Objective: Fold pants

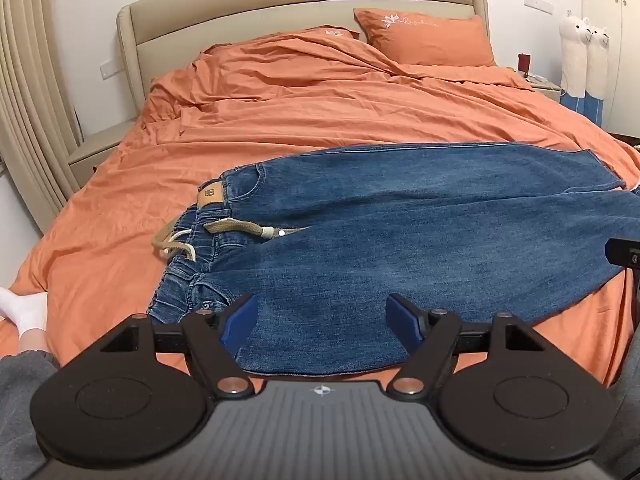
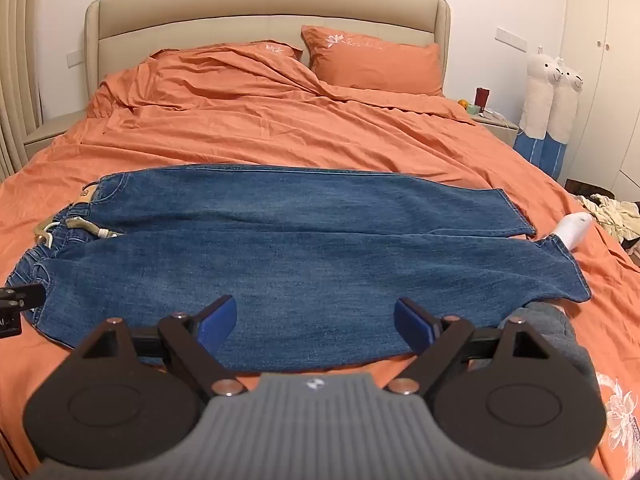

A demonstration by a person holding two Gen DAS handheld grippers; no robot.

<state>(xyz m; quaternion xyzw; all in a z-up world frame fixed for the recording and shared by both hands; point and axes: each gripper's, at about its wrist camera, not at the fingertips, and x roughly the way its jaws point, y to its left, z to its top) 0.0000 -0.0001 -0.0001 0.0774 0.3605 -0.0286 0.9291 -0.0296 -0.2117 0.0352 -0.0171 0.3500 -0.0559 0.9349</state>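
Observation:
Blue denim pants (image 1: 400,232) lie flat across the orange bed, waistband to the left, legs running right. A tan drawstring (image 1: 224,228) curls at the waist, beside a leather patch (image 1: 211,197). The same pants (image 2: 304,248) fill the right wrist view, hems at the right near a white sock. My left gripper (image 1: 322,322) hovers open above the near edge by the waist, nothing between its blue pads. My right gripper (image 2: 316,324) hangs open over the near edge of the closer leg, also empty. Part of the other gripper shows at each view's edge.
The orange duvet (image 2: 260,120) is rumpled toward the beige headboard (image 2: 264,12), with orange pillows (image 2: 376,64) against it. A person's white-socked feet (image 1: 24,312) (image 2: 574,228) and grey trouser legs (image 2: 552,324) rest on the bed. A nightstand and plush toys (image 2: 552,96) stand at right.

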